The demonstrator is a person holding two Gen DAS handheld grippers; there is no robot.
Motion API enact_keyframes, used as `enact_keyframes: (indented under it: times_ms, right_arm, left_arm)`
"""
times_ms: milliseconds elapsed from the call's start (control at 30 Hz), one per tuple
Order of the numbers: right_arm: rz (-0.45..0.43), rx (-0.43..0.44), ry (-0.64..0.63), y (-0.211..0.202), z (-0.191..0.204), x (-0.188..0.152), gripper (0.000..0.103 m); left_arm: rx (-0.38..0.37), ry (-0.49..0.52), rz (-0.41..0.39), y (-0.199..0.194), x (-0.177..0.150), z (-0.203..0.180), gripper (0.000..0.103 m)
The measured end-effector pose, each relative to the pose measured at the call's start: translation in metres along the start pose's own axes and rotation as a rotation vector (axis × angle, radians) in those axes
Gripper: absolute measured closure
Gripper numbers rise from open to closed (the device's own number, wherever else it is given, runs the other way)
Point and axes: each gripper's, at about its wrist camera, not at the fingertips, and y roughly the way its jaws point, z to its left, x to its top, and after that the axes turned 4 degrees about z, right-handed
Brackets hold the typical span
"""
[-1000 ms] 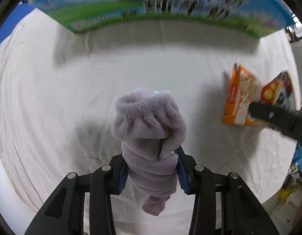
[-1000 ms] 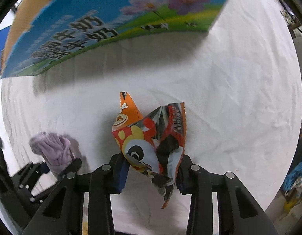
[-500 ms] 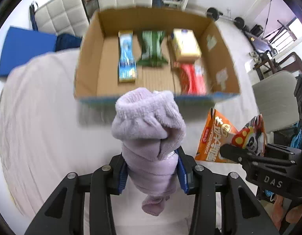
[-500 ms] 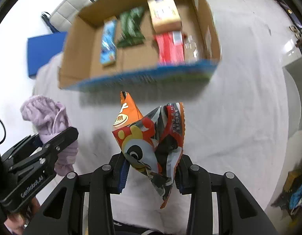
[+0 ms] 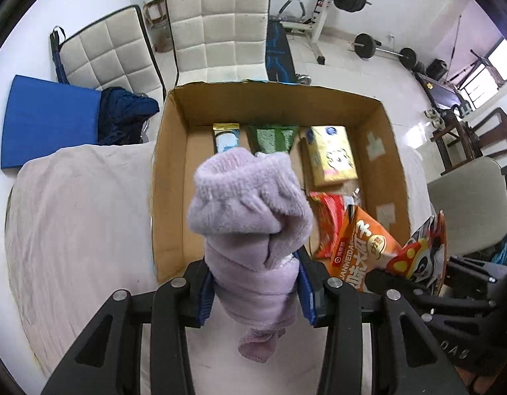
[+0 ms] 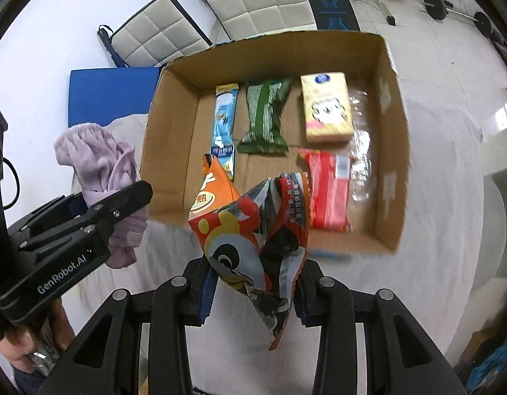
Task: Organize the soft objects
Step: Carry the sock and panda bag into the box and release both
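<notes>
My left gripper [image 5: 255,291] is shut on a rolled lilac fleece sock [image 5: 250,217] and holds it up above the near wall of an open cardboard box [image 5: 169,181]. The sock also shows in the right wrist view [image 6: 98,164], left of the box [image 6: 396,151]. My right gripper [image 6: 253,291] is shut on an orange and red snack bag with a panda [image 6: 250,227], held over the box's near edge. The bag also shows in the left wrist view [image 5: 368,250], to the sock's right.
In the box lie a blue wrapper [image 6: 224,121], a green packet [image 6: 263,115], a yellow pack [image 6: 327,108] and a red packet [image 6: 329,191]. The box sits on a white-clothed table [image 5: 72,214]. White chairs [image 5: 217,29], a blue mat [image 5: 46,121] and gym weights stand beyond.
Both grippers have risen and moved toward the box with their loads. A second ago only the box's outer wall showed; now I look down into it.
</notes>
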Motion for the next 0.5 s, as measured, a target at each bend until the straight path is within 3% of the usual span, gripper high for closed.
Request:
enact_keyframes:
  times_ms: [233, 500]
  right_arm:
    - [0.074, -0.013, -0.018, 0.036, 0.0, 0.041, 0.062]
    - [0.16, -0.009, -0.022, 0.085, -0.003, 0.056, 0.062]
  left_arm:
    - [-0.035, -0.052, 0.101, 0.04, 0.036, 0.026, 0.064]
    - [-0.055, -0.083, 0.215, 0.093, 0.046, 0.04, 0.064]
